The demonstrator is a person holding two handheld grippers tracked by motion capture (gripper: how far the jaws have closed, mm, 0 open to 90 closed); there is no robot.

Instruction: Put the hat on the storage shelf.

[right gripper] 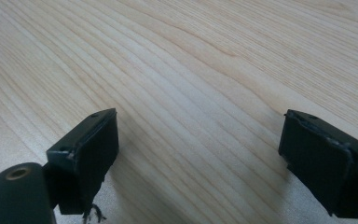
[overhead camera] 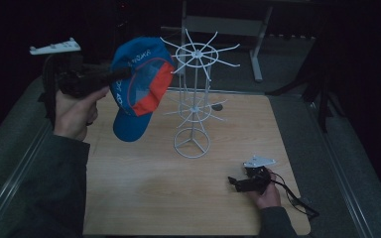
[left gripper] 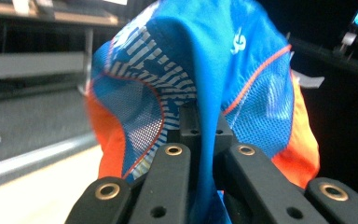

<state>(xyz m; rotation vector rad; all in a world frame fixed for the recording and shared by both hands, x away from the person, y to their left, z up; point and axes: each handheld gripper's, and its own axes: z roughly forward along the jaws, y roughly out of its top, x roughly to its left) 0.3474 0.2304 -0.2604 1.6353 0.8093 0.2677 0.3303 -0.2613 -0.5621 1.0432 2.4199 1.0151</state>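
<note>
Scene: a person at a wooden tabletop [overhead camera: 144,193] lifts a blue-and-orange cap [overhead camera: 140,87] toward a white wire rack [overhead camera: 194,94] (two tiers of spokes on a thin post with a ring base).
Left tool: the left tool [overhead camera: 121,73] is raised above the tabletop's far left corner, its jaws pressed together on a fold of the cap's blue fabric; in the left gripper view the cloth [left gripper: 205,93] runs down between the two jaws.
Cap: it hangs in the air from that pinch, brim pointing down, just beside the rack's upper spokes and not yet on any of them.
Right tool: the right tool [overhead camera: 235,182] rests low near the tabletop's right edge, jaws wide apart over bare wood, well apart from the rack.
Risk, grip: the hold is on one thin fold, so the cap could slide free if it swings or catches.
Risk, rack: the rack looks light and stands unsteadied; a snag of mesh on a spoke could likely tip it or drag it along.
Risk, aim: the drooping brim may strike the lower spokes before the crown seats.
</note>
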